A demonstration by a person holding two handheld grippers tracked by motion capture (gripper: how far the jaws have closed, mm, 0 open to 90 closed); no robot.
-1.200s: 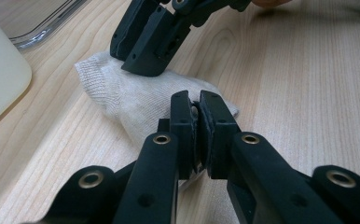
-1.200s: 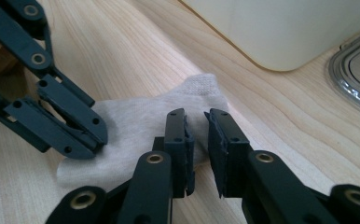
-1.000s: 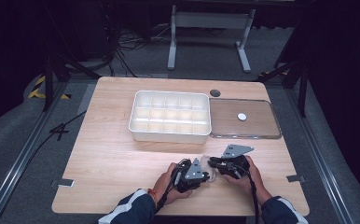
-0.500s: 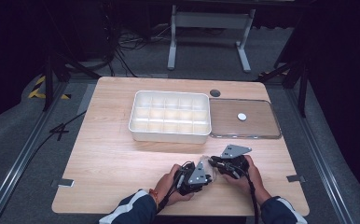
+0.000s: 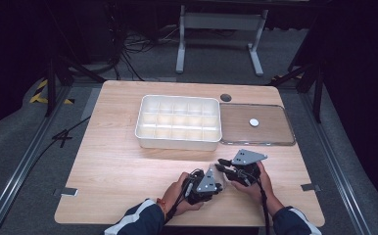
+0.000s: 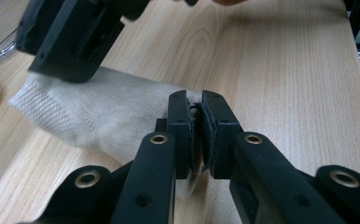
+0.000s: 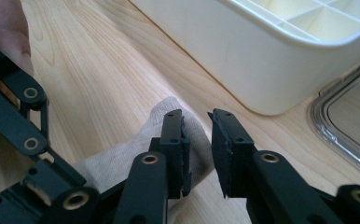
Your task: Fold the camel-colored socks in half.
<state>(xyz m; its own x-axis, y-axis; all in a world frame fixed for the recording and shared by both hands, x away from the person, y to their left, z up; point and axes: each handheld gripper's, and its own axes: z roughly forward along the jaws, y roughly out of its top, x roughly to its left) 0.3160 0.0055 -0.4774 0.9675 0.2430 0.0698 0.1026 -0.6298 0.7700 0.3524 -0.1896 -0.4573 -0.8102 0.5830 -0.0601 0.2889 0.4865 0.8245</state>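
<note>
Sock: a pale knit sock (image 6: 89, 116) lies flat on the table (image 5: 118, 166), near its front edge, between the two hands.
Left tongs (image 6: 197, 126): clamped together on one end of the sock.
Right tongs (image 7: 197, 140): just been opening; pads apart over the sock's other end, not pressing.
Tray: white compartment tray (image 5: 177, 122) stands behind, well apart.

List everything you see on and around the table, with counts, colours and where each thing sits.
Sock: one, off-white, near edge of the table, between the two claws.
Compartment tray: one, cream, table centre.
Clear lid: one, transparent, right of the tray, flat.
White disc: one, on the lid.
Table: one, light wood.
Metal stand: one, grey, on the floor behind the table.
Left claw: one, black, shut on the sock.
Right claw: one, black, jaws just opening, parted over the sock's end.
</note>
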